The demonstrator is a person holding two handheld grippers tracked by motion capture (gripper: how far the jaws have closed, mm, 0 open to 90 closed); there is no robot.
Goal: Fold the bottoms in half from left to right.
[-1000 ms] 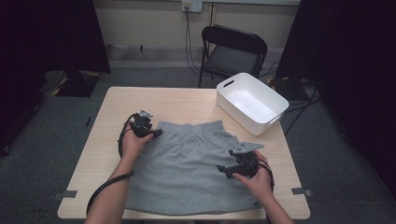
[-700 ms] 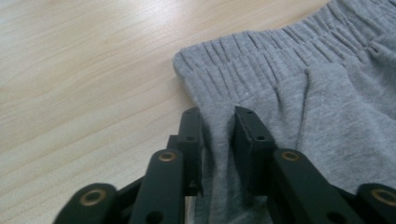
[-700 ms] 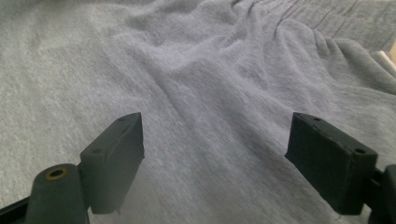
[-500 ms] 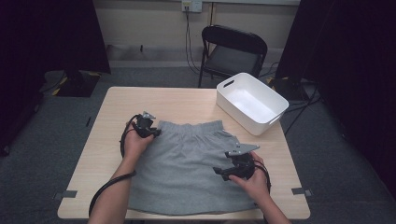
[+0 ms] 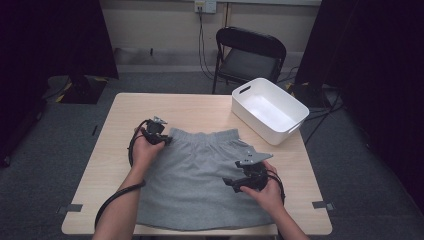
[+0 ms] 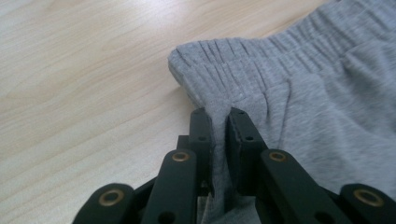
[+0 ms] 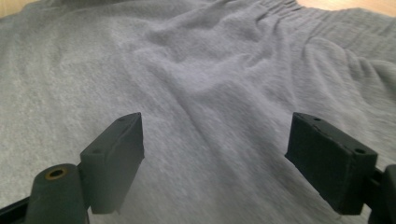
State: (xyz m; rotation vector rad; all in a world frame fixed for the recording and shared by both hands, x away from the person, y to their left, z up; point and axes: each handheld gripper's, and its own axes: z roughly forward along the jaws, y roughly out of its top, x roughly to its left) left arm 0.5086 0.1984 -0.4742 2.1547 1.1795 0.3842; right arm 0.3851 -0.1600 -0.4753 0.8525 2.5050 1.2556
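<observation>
While the left claw (image 6: 219,122) bites down: its jaws have just been closing, and now they pinch a fold of cloth near the top left corner of the grey shorts (image 5: 200,175)
Right claw (image 7: 215,154): wide open; it holds nothing; it hangs low over the right side of the shorts, with soft grey cloth under the gap between its jaws
Grey shorts: lying flat on the tabletop (image 5: 200,107), stretchy waistband on the far side, bottom hem at the near edge by the person
What could go wrong: I think the pinch is small and close to the corner, so a quick pull could make the cloth slip out; with just one corner held, the shorts could drag, bunch up, or slide off the near edge
White bin (image 5: 269,110): sits at the far right corner of the tabletop, just past the shorts; nothing is in it
</observation>
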